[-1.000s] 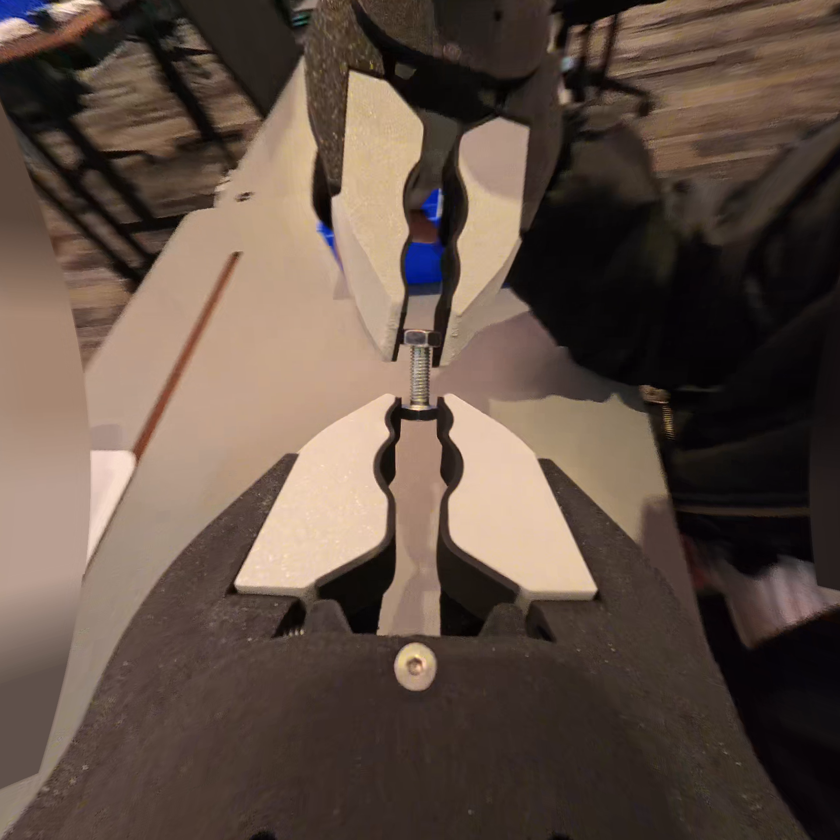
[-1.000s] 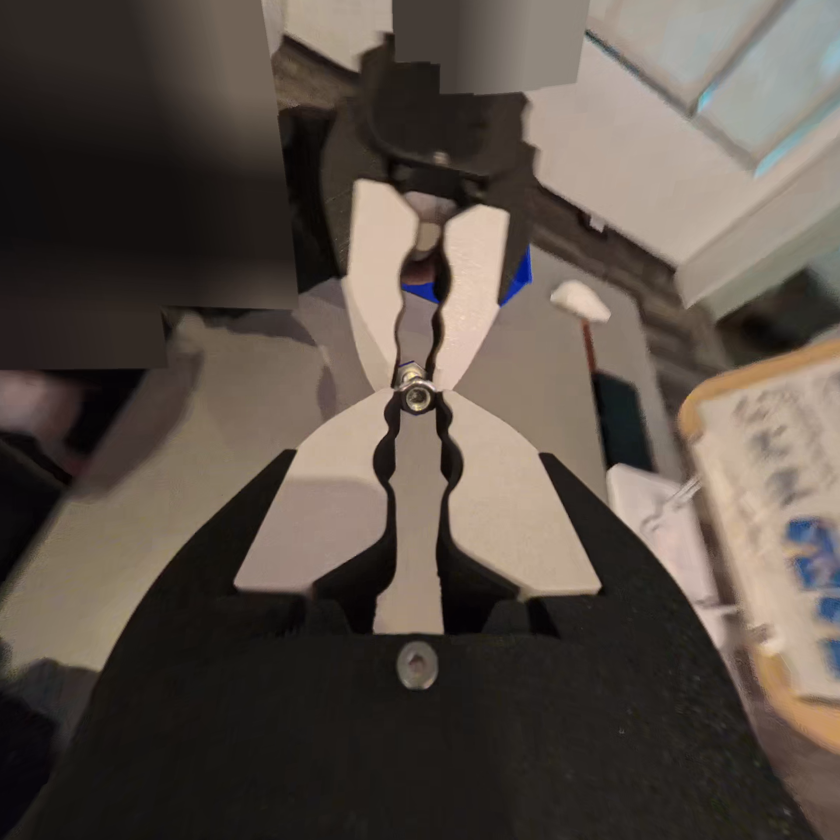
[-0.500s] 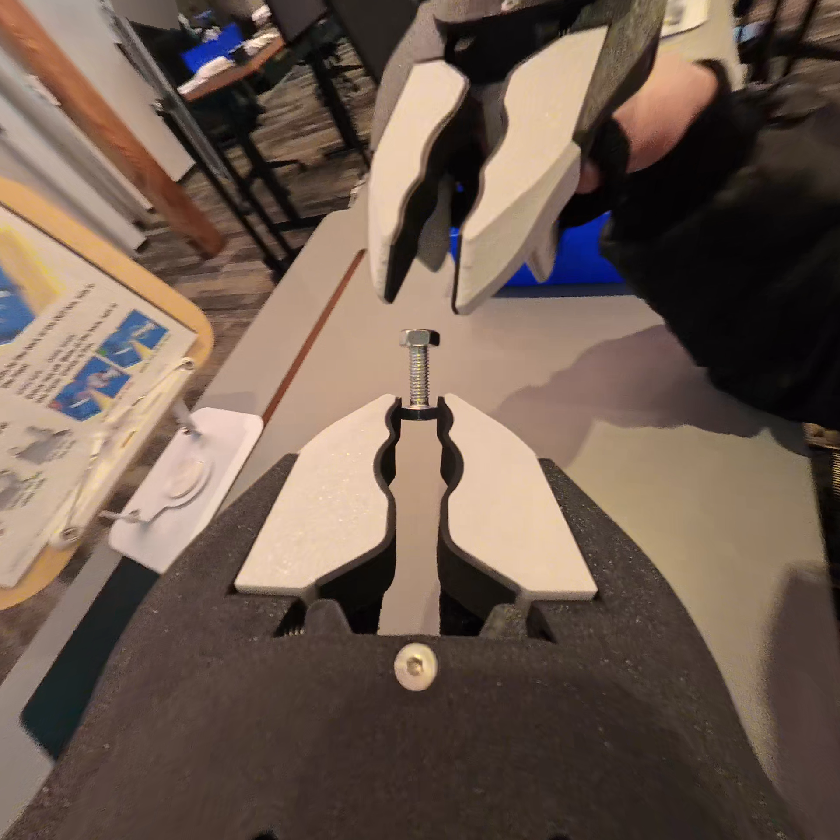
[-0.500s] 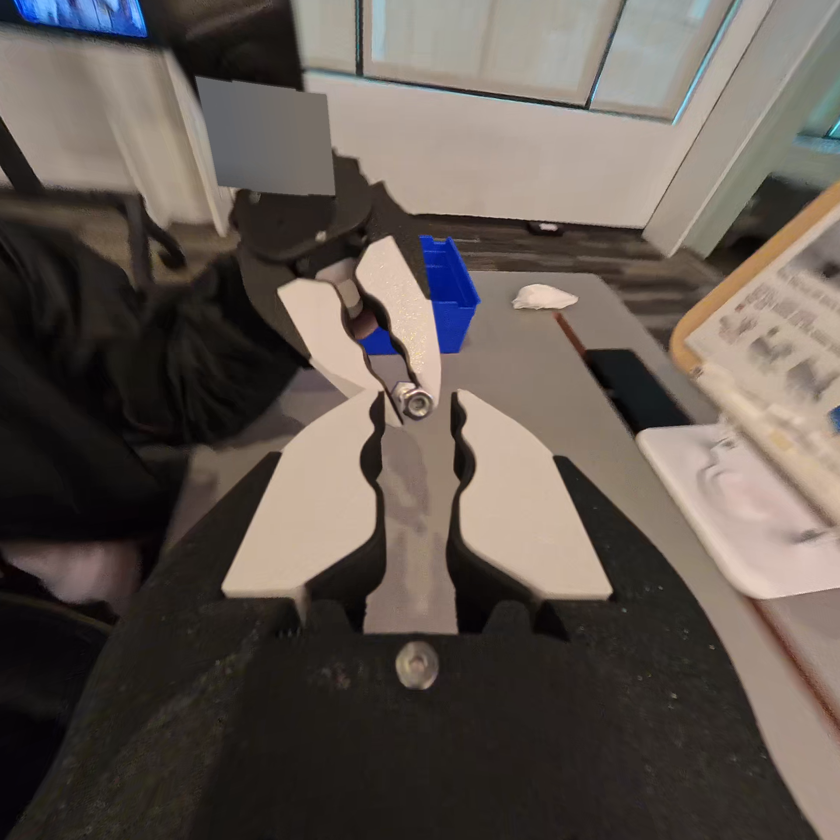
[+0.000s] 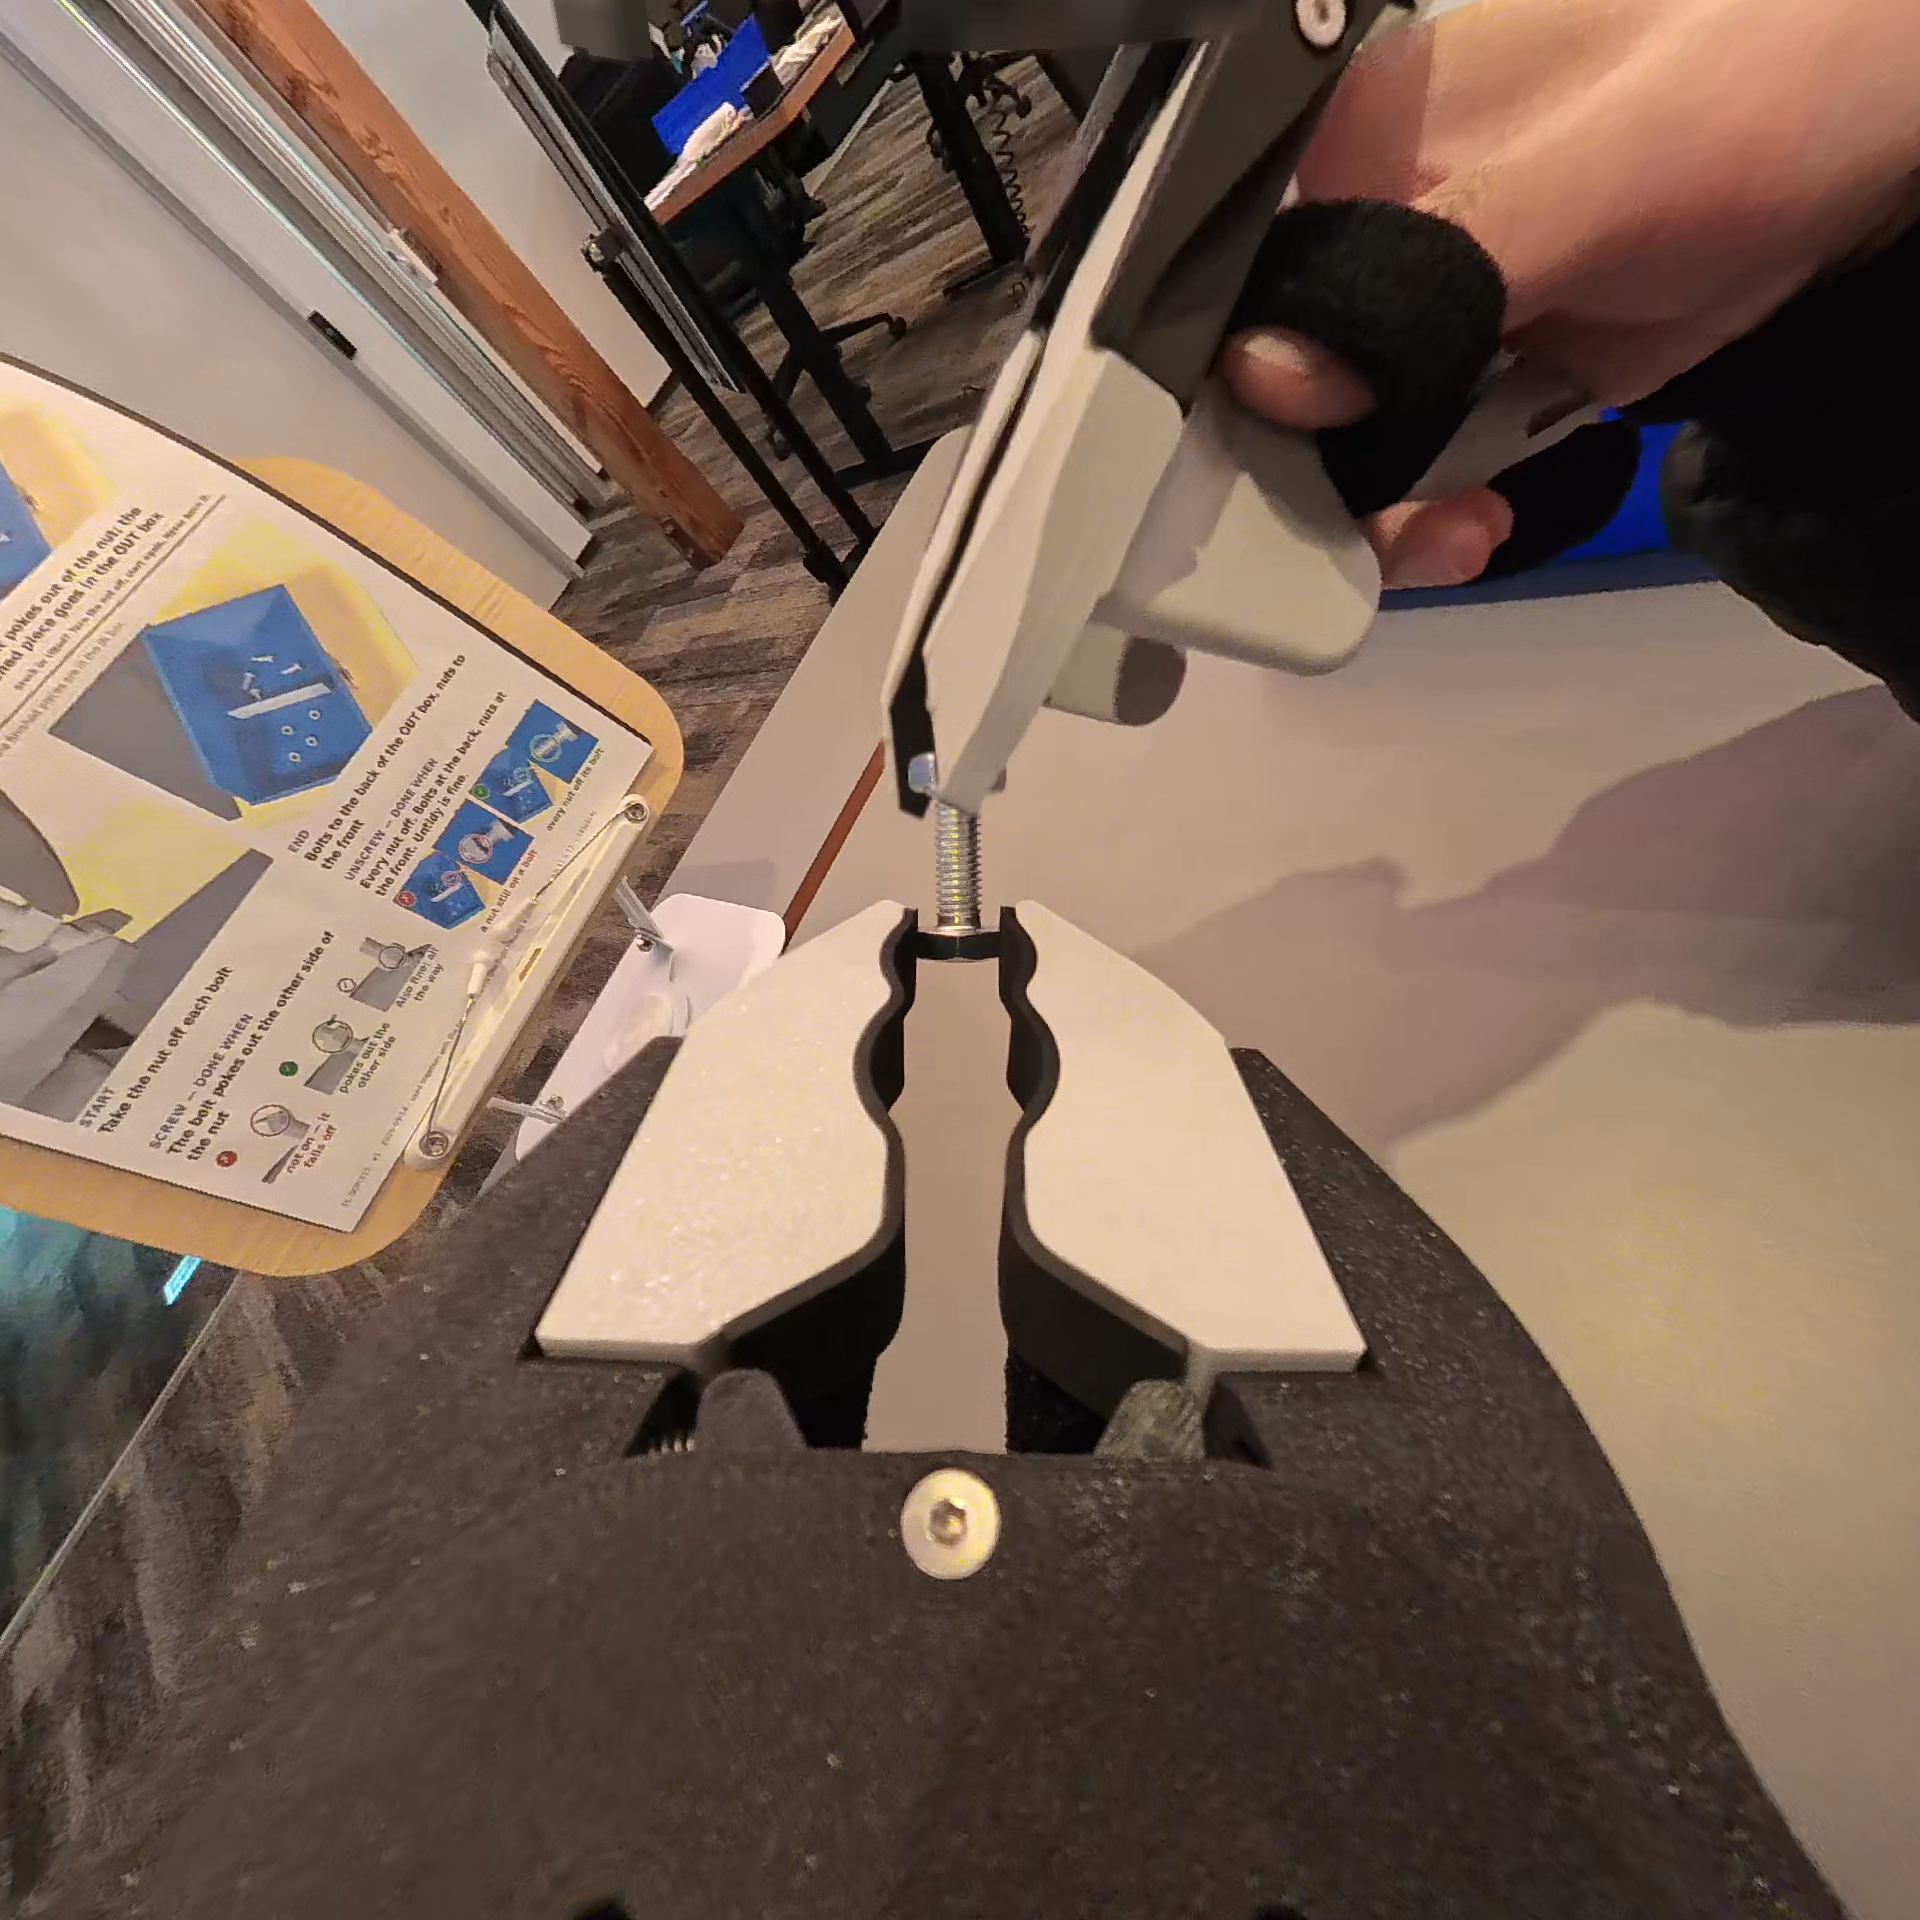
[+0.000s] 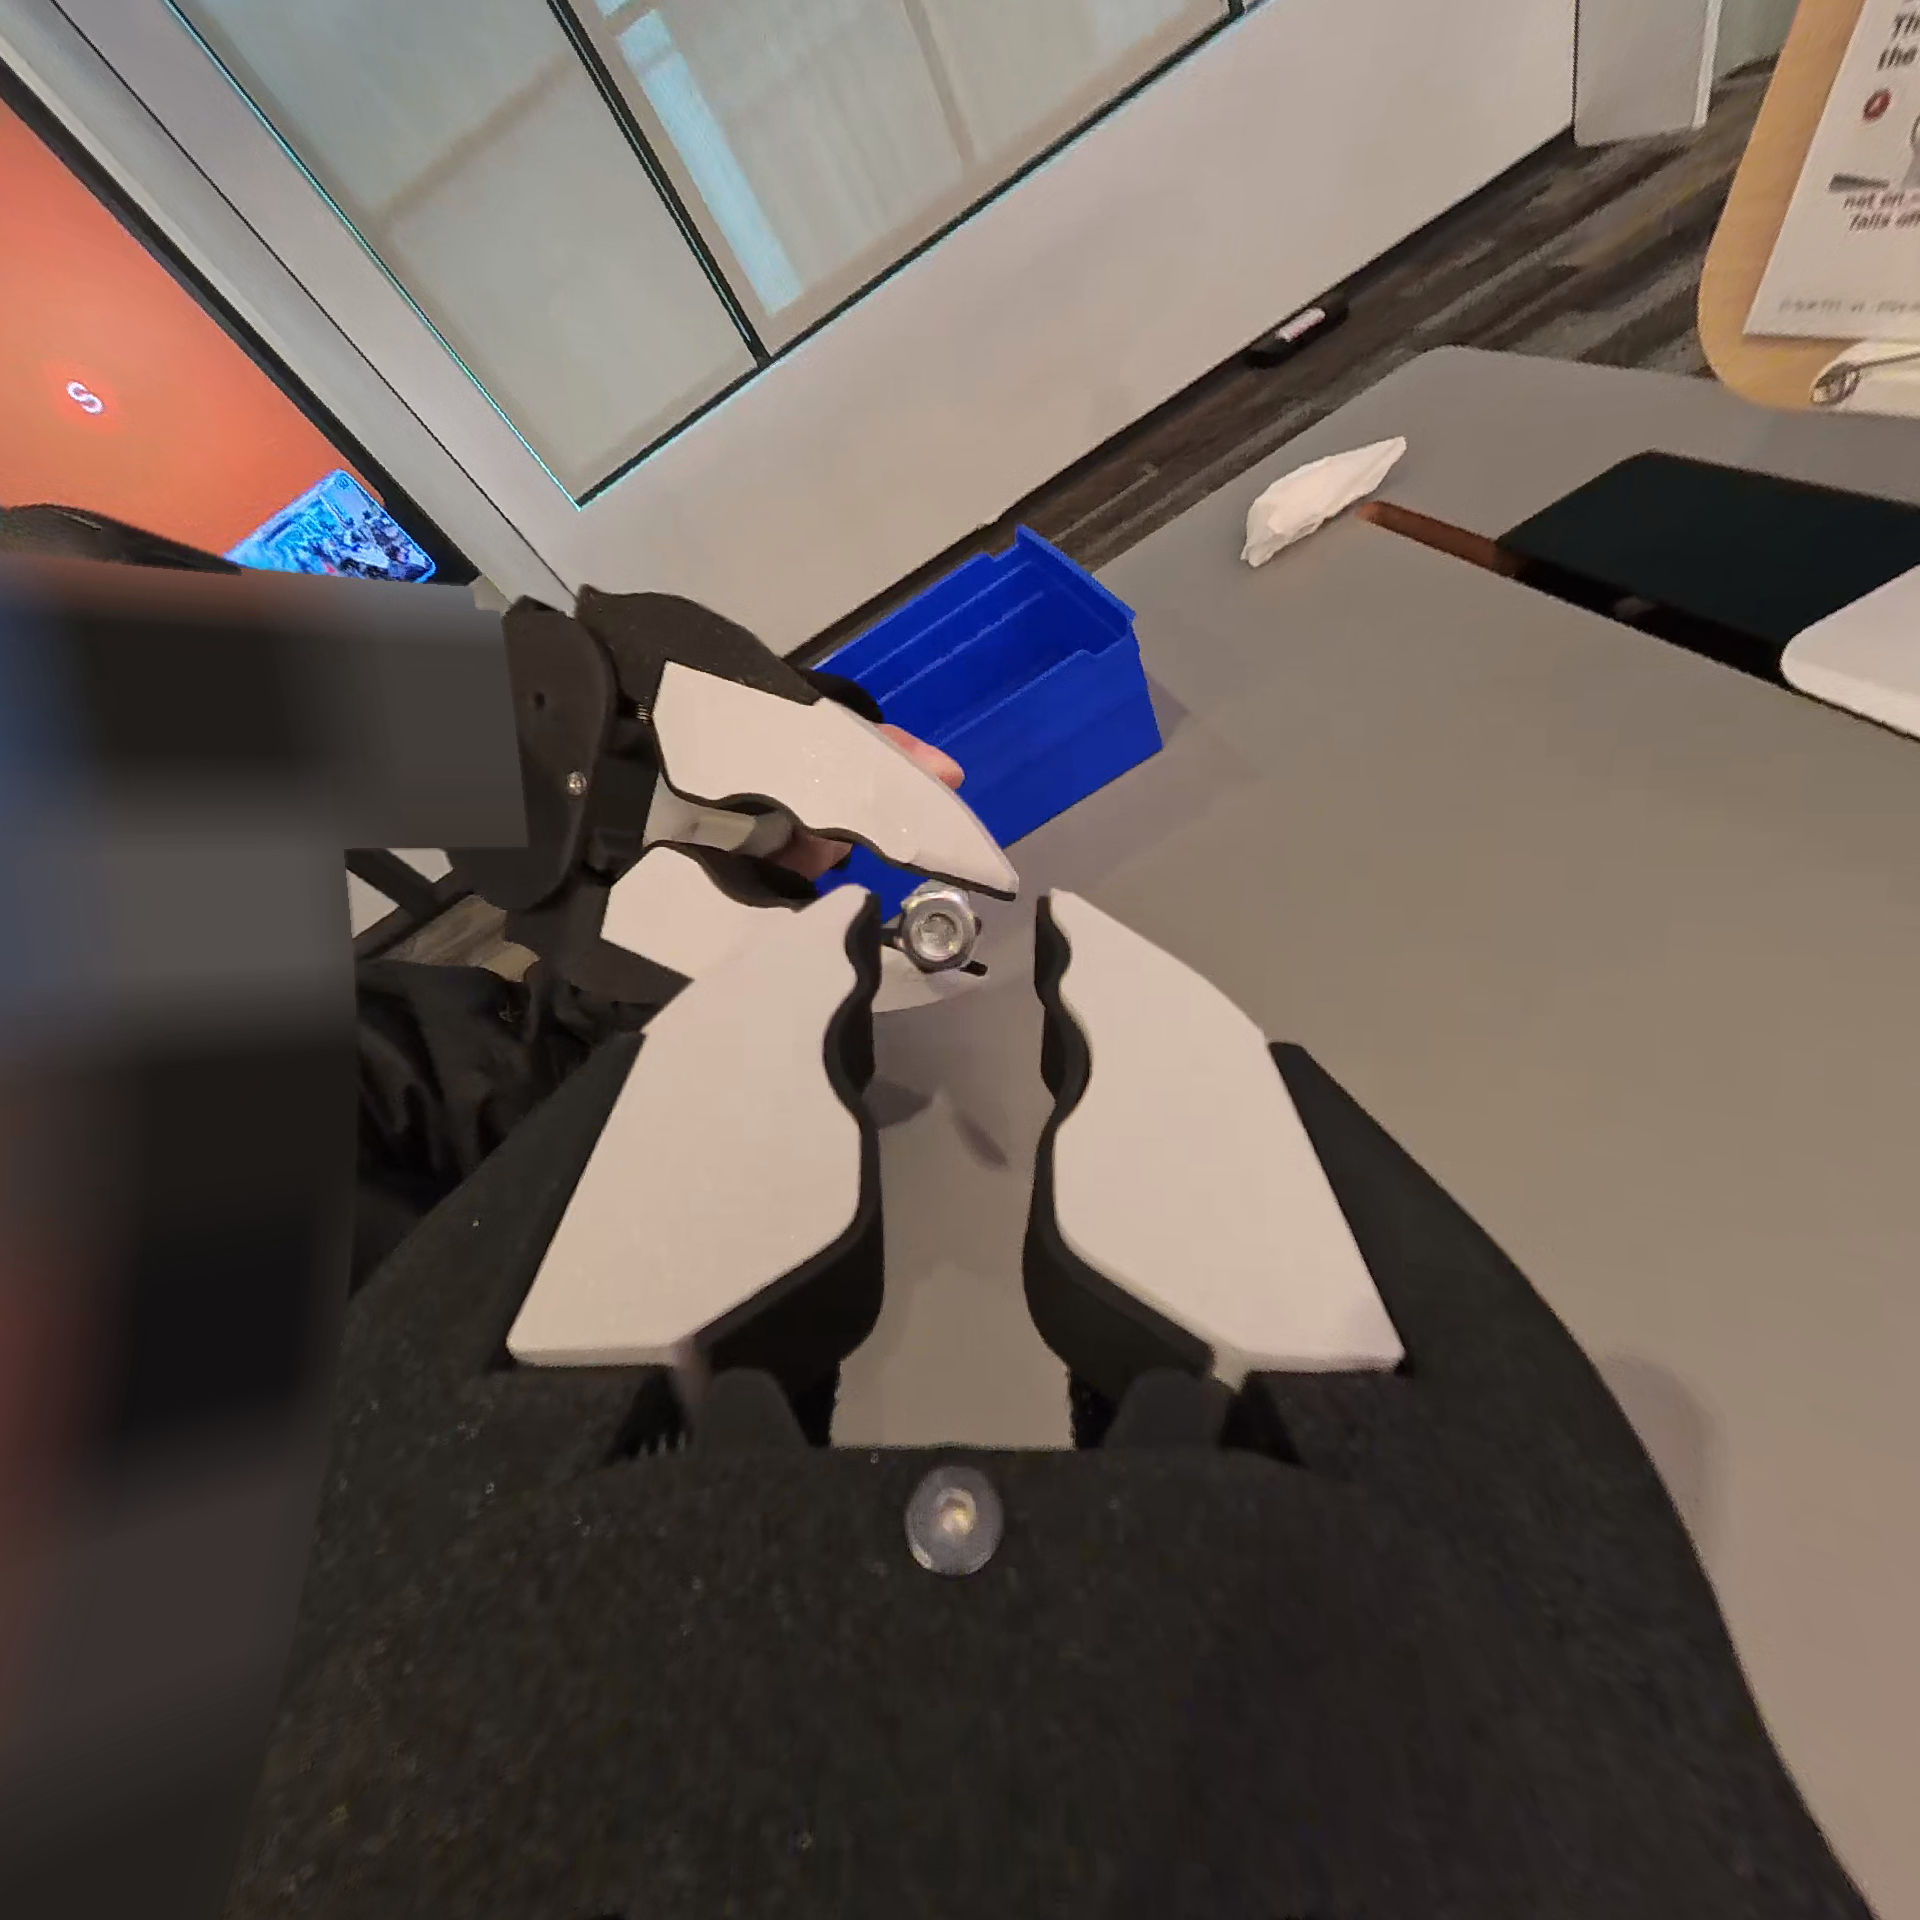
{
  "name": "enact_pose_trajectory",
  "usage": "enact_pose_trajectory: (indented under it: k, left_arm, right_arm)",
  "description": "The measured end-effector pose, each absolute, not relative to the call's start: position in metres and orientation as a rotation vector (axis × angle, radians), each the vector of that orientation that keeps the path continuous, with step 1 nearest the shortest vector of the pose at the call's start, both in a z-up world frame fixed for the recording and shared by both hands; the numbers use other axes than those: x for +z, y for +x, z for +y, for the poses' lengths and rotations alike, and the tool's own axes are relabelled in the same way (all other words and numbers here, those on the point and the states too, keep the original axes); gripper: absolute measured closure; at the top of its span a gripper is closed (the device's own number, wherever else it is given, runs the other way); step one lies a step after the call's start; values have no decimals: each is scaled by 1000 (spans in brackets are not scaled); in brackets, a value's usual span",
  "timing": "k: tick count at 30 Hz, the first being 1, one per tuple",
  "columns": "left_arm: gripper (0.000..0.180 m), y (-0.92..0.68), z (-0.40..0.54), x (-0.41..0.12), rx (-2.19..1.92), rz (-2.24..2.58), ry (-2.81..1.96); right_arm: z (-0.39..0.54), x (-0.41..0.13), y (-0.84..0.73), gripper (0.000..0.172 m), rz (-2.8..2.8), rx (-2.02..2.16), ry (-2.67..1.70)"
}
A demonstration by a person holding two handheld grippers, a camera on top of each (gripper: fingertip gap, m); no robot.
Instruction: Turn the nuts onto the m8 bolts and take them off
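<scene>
Between the left gripper's (image 5: 958, 928) fingertips sits the hex head of the bolt (image 5: 952, 864), pinched from both sides so the threaded shank sticks straight out past the tips. Makes sense to hold it like that: the head gives flat faces to clamp, so the bolt shouldn't spin while the free end gets worked.

At that free end is the nut (image 6: 938, 928), sitting right at the tip of the threads, and from the right wrist view you're looking straight down the axis at it. The right gripper (image 6: 951, 914) is spread open around it, one finger on each side with visible space to the nut, so it isn't gripping anything at the moment. My guess is it's repositioning for another twist. From the left wrist view the right fingers overlap the nut so it kinda looks pinched, but that angle is poor and I'd trust the other view.

Further out beyond the fingers there's a blue bin (image 6: 1023, 686) on the grey table (image 6: 1455, 935), a crumpled white tissue (image 6: 1320, 497) off to the right, and a laminated instruction board (image 5: 270, 831) to the left of the left gripper.
</scene>
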State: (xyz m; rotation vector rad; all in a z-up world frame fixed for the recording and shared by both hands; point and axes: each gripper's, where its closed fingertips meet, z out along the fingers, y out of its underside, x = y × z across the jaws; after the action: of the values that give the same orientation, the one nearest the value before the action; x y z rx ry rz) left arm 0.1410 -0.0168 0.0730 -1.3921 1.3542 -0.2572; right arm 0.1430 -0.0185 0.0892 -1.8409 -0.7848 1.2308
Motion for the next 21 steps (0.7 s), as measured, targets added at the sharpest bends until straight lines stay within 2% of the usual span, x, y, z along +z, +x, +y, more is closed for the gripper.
enact_pose_trajectory:
  k: [4,9,14,21]
  left_arm:
    - [166,142,-17,71,-247,1362,-1392]
    - [166,145,-33,66,-380,1447,-1400]
    - [166,141,-68,61,-753,1600,-1421]
    - [166,137,-85,60,-998,1666,-1425]
  right_arm:
    - [-22,88,140,156,-807,1250,-1853]
    - [-37,82,143,157,-1050,1145,-1821]
    - [-68,76,138,157,-1533,853,-1401]
    - [-83,76,134,157,-1676,654,-1097]
